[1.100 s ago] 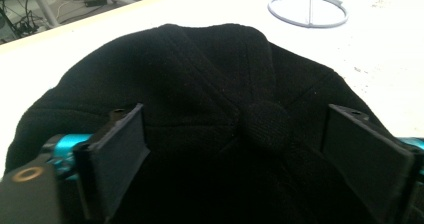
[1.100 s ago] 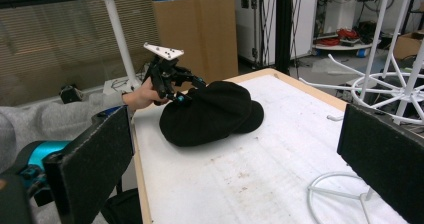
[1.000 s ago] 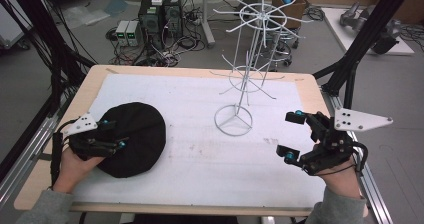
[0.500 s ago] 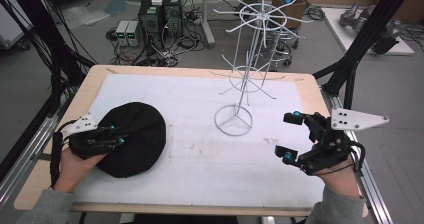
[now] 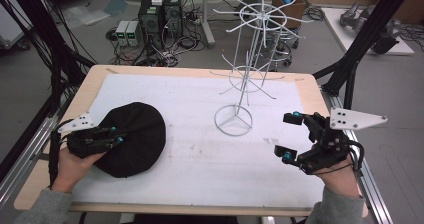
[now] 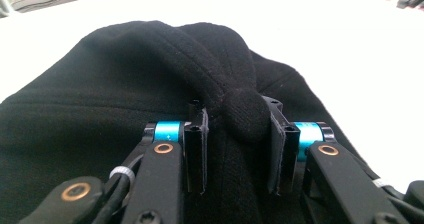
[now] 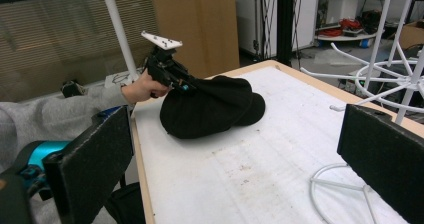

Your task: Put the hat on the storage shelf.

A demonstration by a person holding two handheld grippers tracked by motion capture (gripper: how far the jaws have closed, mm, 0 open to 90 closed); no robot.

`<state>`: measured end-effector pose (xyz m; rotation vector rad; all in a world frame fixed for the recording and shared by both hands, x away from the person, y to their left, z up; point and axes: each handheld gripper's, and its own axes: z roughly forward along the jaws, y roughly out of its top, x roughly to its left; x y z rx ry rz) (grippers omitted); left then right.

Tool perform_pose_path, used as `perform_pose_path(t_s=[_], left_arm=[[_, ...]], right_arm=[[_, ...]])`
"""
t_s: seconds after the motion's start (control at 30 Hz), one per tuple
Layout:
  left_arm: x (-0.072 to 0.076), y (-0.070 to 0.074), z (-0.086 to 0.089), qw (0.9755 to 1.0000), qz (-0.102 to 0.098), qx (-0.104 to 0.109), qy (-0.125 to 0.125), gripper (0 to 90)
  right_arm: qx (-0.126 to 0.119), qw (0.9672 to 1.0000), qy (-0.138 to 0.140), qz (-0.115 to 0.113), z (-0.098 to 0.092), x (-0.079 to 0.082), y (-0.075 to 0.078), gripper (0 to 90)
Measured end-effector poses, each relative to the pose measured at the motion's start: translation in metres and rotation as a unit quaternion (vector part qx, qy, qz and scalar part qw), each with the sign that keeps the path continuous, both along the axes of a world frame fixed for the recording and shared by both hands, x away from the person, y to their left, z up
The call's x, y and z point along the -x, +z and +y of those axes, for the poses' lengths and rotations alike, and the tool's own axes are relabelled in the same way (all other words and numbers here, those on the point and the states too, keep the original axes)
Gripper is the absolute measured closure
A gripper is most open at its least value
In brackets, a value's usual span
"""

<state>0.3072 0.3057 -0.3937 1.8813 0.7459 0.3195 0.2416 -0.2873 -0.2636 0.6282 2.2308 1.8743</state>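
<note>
A black cap [image 5: 137, 139] lies at the left of the white mat [image 5: 200, 99]. My left gripper [image 5: 117, 135] rests on its near left side. In the left gripper view the jaws have just been closing, and the left gripper [image 6: 235, 119] is now shut on a raised fold of the cap [image 6: 150, 74], pads pressing both sides. The right gripper view shows the cap [image 7: 210, 106] bunched up under that left gripper [image 7: 180, 86]. My right gripper [image 5: 290, 136] hovers at the table's right side, open, with nothing between its wide pads [image 7: 95, 159].
A white wire hat rack [image 5: 247, 74] stands right of centre on a ring base [image 5: 233, 120], its arms spreading over the back of the table. The rack [image 7: 395, 59] is close to my right gripper. Cables and equipment lie on the floor beyond.
The left gripper's jaws have closed on a fold of the black cap, pulling the fabric up a little. Neither hand has moved from its place.
</note>
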Motion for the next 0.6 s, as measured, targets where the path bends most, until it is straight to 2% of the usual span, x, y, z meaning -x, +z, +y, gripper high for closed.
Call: perform_pose_path(t_s=[0.23, 0.43, 0.57, 0.6], left_arm=[[0.001, 0.008, 0.008, 0.9992, 0.009, 0.036, -0.014, 68.1], [0.006, 0.022, 0.009, 0.999, 0.007, 0.04, -0.019, 68.3], [0.007, 0.029, 0.014, 0.9972, 0.013, 0.068, -0.029, 68.3], [0.007, 0.031, 0.016, 0.9963, 0.017, 0.076, -0.038, 68.3]], right_arm=[[0.005, 1.0, 0.002, 0.002, 0.001, -0.003, -0.001, 0.7], [-0.004, 0.9999, 0.012, 0.004, 0.001, -0.003, -0.002, 0.7], [-0.003, 0.9999, 0.012, 0.005, 0.001, -0.003, -0.002, 0.7], [-0.002, 0.9999, 0.012, 0.002, 0.001, -0.004, -0.002, 0.7]])
